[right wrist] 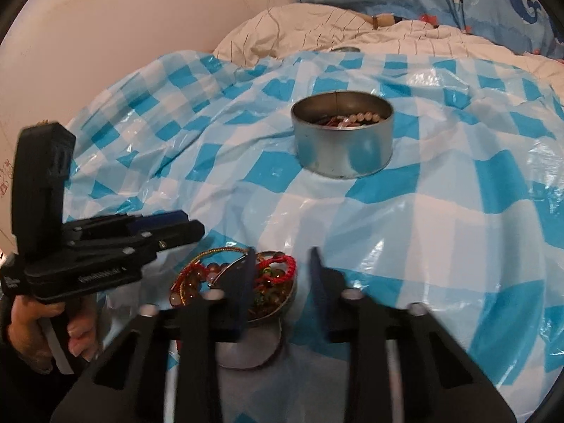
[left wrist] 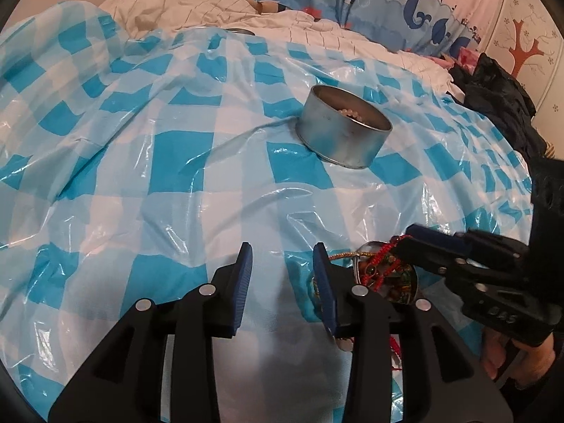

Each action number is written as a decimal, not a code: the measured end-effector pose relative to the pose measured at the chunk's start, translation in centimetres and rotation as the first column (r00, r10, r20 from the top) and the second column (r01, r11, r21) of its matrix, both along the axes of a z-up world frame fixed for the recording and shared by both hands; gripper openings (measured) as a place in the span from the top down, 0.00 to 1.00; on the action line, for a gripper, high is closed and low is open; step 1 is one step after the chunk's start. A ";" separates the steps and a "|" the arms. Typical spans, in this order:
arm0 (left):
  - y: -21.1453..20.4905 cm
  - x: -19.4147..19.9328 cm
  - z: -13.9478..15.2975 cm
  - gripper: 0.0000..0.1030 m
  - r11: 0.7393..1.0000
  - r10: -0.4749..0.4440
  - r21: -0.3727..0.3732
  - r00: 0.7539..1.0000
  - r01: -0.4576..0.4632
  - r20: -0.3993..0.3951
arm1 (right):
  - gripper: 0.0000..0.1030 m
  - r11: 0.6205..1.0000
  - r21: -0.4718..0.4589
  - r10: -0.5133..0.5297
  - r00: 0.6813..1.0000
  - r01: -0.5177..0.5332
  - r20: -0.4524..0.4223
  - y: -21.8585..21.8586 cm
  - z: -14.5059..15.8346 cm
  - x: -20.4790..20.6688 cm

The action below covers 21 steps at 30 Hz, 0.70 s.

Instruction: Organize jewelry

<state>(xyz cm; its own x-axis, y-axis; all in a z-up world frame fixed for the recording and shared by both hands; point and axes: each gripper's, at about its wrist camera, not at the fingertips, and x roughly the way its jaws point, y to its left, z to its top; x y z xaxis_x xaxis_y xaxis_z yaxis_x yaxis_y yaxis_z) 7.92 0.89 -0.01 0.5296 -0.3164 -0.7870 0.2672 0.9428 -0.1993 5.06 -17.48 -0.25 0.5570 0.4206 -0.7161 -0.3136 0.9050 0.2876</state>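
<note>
I am holding my left fingers [left wrist: 282, 250] partly open over the blue-and-white checked plastic sheet [left wrist: 176, 194] that is covering the bed. Nothing is sitting between them, only bare sheet. My left hand [right wrist: 46, 324] is wrapping the handle, as the right wrist view is showing.

Further back and a little to the right, a round metal tin [left wrist: 338, 137] is standing upright on the sheet, well apart from both pairs of fingers. Pale beads [right wrist: 356, 118] and some reddish pieces are lying inside it.

Just right of my left fingers, a shallow metal dish [right wrist: 278, 308] is resting on the sheet, and the loose jewelry is piling up in it: a red cord bracelet [right wrist: 282, 262], amber bead strands [right wrist: 190, 282] and a thin gold-coloured cord.

My right fingers [right wrist: 280, 253] are reaching down at that dish. In their own blurred view they are standing narrowly apart, the left one over the bracelets. From the left wrist view their tips are sitting at the red cord, but I cannot tell whether they are pinching it.

At the far right, a black garment [left wrist: 500, 98] is lying on the bed's edge.
</note>
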 end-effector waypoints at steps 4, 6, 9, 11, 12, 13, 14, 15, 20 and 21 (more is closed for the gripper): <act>-0.5 -0.5 0.2 0.66 0.999 -0.043 0.008 0.999 0.043 -0.022 | 0.94 1.000 0.009 -0.017 0.999 0.016 0.035 -0.6 0.8 -0.8; -0.9 -1.1 0.4 0.64 0.997 -0.076 0.012 0.997 0.076 -0.025 | 0.94 0.999 0.029 -0.034 0.998 0.032 0.048 -1.2 1.4 -1.4; -1.4 -2.2 0.3 0.59 0.992 -0.119 0.037 0.992 0.120 -0.028 | 0.94 0.997 0.052 -0.065 0.996 0.061 0.068 -2.3 2.4 -2.4; -1.4 -2.7 0.2 0.58 0.991 -0.132 0.030 0.991 0.132 -0.028 | 0.94 0.993 0.077 -0.093 0.993 0.087 0.074 -3.2 2.9 -3.0; -1.4 -2.9 0.2 0.57 0.990 -0.140 0.020 0.990 0.140 -0.026 | 0.94 0.989 0.097 -0.117 0.990 0.109 0.075 -3.9 3.0 -3.4; -1.6 -3.2 0.3 0.56 0.988 -0.152 0.017 0.988 0.152 -0.025 | 0.94 0.987 0.104 -0.129 0.989 0.121 0.071 -4.3 3.0 -3.6; -1.8 -3.3 0.2 0.56 0.987 -0.160 0.021 0.987 0.161 -0.024 | 0.94 0.985 0.108 -0.140 0.988 0.133 0.066 -4.7 3.0 -3.8; -2.1 -3.5 0.2 0.55 0.985 -0.167 0.031 0.986 0.168 -0.019 | 0.94 0.984 0.107 -0.150 0.987 0.143 0.061 -4.9 2.9 -3.8; -2.8 -4.0 -0.2 0.53 0.981 -0.182 0.071 0.983 0.183 -0.019 | 0.94 0.983 0.099 -0.156 0.987 0.152 0.033 -5.1 2.3 -3.4; -2.9 -4.1 -0.3 0.53 0.980 -0.183 0.080 0.983 0.184 -0.019 | 0.94 0.984 0.091 -0.154 0.988 0.150 0.031 -5.0 2.2 -3.4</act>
